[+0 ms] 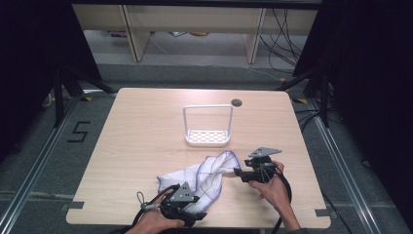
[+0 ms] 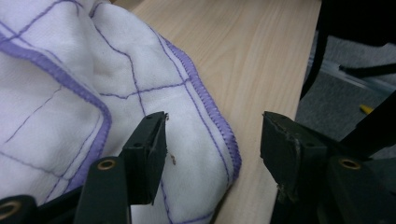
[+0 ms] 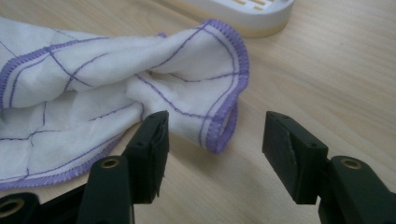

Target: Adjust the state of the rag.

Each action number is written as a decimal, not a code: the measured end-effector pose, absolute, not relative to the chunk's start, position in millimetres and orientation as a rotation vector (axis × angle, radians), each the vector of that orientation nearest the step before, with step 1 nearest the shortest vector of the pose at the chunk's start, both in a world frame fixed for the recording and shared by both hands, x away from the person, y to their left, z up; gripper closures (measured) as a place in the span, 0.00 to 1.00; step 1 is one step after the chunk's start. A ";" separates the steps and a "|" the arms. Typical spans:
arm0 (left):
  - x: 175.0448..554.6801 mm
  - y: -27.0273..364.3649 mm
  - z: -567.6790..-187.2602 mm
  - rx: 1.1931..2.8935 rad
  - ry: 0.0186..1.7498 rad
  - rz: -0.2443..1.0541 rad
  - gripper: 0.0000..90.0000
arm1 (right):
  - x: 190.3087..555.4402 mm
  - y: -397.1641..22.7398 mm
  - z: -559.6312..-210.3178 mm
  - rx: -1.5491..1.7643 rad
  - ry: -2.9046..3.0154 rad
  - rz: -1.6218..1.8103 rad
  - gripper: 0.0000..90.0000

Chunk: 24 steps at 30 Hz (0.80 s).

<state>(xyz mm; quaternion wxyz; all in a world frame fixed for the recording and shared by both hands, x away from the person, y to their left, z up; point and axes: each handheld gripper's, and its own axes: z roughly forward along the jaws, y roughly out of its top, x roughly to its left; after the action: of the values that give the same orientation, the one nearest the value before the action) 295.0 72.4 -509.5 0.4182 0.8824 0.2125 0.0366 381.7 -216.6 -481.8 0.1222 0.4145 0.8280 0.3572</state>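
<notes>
Both grippers, left point(image 1: 197, 215) at 6 o'clock & right point(image 1: 237, 172) at 3, gape empty beside the crumpled cloth point(image 1: 202, 176), prob. lining up corner grabs.

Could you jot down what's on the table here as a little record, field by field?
Surface: pale wooden table
Cloth: white cloth with purple stitching, crumpled near the front edge
Rack: white rack with a tall handle, standing behind the cloth, empty
Left gripper: jaws open, the cloth's hemmed edge between them, not pinched
Right gripper: jaws open, a folded corner of the cloth just ahead of them
Hands: one hand on each gripper
</notes>
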 end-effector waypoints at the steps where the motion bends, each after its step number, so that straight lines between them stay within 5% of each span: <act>1: 295.1 71.1 -510.7 2.223 0.521 0.112 0.49 | 382.5 -214.1 -482.6 1.223 2.423 1.033 0.47; 6: 298.9 72.2 -512.6 2.267 0.465 0.181 0.80 | 390.7 -204.7 -489.9 1.142 2.429 1.050 0.67; 7: 301.2 75.7 -511.0 2.251 0.470 0.184 0.88 | 392.7 -201.9 -487.7 1.104 2.477 1.023 0.86; 9: 303.3 80.3 -508.2 2.214 0.478 0.175 0.93 | 393.4 -201.3 -482.8 1.084 2.476 1.017 0.95; 19: 303.0 141.7 -470.1 2.089 0.487 0.158 0.95 | 369.3 -217.3 -421.5 1.128 2.453 1.149 0.97; 24: 298.1 154.9 -479.5 2.109 0.494 0.140 0.95 | 361.6 -227.6 -426.1 1.196 2.481 1.133 0.96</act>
<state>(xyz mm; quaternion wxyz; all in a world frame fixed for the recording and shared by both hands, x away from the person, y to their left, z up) 298.1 154.9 -479.5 0.4668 0.8593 0.2012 0.0569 361.6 -227.6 -426.1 0.0817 0.4002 0.8302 0.3793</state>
